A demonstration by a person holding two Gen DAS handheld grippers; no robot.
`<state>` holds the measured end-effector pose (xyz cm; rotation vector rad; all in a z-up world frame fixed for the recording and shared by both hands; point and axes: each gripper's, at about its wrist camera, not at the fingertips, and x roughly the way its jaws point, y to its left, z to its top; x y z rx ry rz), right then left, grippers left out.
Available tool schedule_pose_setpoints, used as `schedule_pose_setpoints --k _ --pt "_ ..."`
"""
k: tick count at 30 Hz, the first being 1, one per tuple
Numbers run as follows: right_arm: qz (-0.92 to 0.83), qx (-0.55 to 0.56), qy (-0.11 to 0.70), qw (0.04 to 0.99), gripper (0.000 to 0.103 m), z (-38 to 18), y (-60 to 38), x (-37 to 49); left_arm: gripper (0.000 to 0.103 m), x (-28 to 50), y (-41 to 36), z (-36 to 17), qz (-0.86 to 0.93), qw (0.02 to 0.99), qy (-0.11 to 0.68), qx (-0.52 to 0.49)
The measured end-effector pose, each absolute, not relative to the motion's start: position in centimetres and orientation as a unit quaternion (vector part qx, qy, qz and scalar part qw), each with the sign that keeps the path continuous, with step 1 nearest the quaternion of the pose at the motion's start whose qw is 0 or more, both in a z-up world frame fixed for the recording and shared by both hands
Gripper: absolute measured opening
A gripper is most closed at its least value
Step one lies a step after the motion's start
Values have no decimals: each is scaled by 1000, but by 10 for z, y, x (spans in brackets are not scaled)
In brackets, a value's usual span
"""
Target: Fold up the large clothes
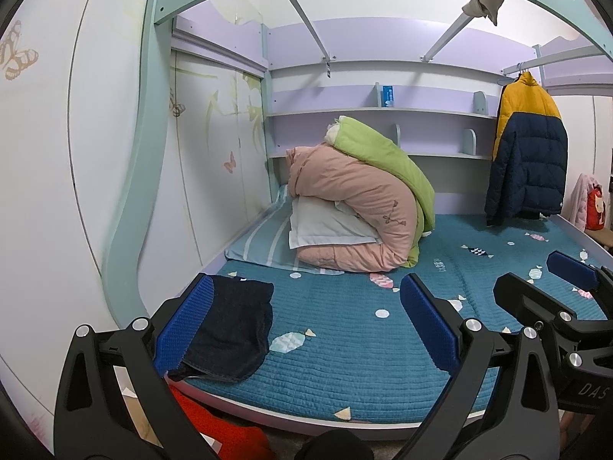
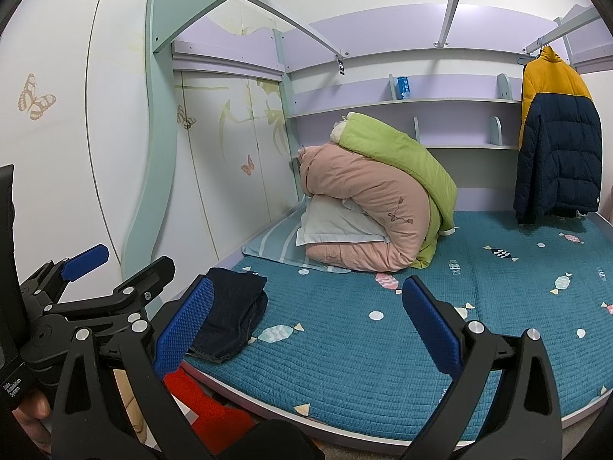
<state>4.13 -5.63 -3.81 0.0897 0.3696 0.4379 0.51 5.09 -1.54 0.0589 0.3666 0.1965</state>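
Observation:
A folded dark blue denim garment (image 1: 230, 329) lies on the teal bed cover (image 1: 345, 345) at its near left corner; it also shows in the right wrist view (image 2: 230, 318). My left gripper (image 1: 306, 322) is open and empty, held above the bed's near edge, its left pad next to the garment. My right gripper (image 2: 310, 326) is open and empty beside it. Each gripper shows in the other's view: the right one (image 1: 536, 280) and the left one (image 2: 122, 268), both open.
A pink and green rolled duvet (image 1: 364, 207) with a white pillow (image 1: 325, 226) sits at the bed's head. A yellow and navy puffer jacket (image 1: 528, 149) hangs at right. A red cloth (image 1: 222, 429) lies below the bed edge. Wardrobe doors (image 1: 115, 153) stand left.

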Motion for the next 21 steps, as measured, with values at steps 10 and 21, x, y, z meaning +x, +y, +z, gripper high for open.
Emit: schedule_pose_setpoints --k 10,21 --pt "215 46 185 958 95 -39 -54 42 98 2 47 -18 101 977 184 29" --pt "213 48 188 957 95 -40 -53 42 98 2 48 -18 104 977 186 30"
